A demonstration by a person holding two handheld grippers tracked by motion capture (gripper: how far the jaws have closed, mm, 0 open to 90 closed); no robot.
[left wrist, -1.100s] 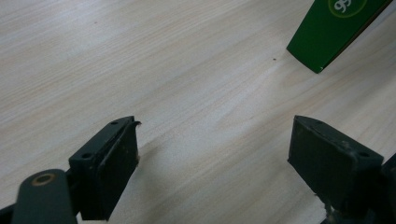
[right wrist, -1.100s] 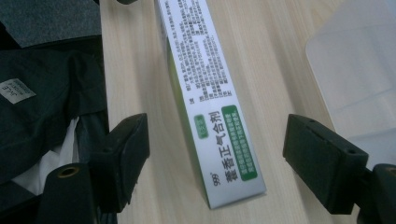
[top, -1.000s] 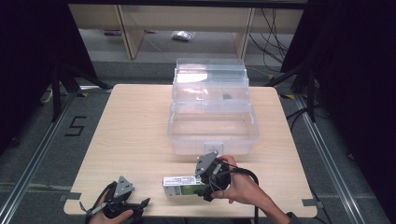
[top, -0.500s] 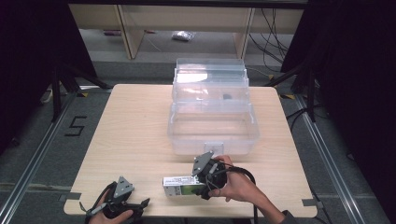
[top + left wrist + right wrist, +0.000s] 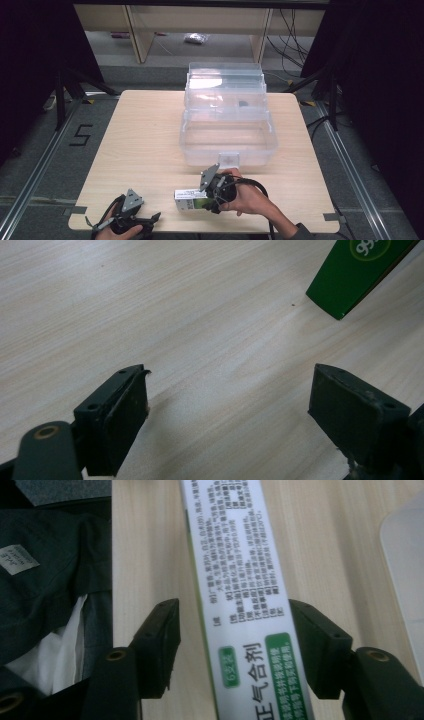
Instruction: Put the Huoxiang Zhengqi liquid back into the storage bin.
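Right claw [image 5: 235, 645] straddles the box [image 5: 235, 580], jaws just closing, left pad not yet touching; box's long axis runs straight ahead. Left claw [image 5: 230, 410] wide open, idle.

1. A clear bin [image 5: 227, 142] sits on the table [image 5: 140, 135], right of centre and toward the far edge.
2. Its lid [image 5: 225, 82] stands behind it, at the far edge.
3. A carton [image 5: 189, 199] lies flat near the near edge, in front of the bin and apart from it.
4. The right gripper [image 5: 212, 199] straddles the carton's right end.
5. The left gripper [image 5: 150, 219] rests at the near left corner, left of the carton and apart from it.
6. Shelving [image 5: 200, 25] stands beyond the far edge.
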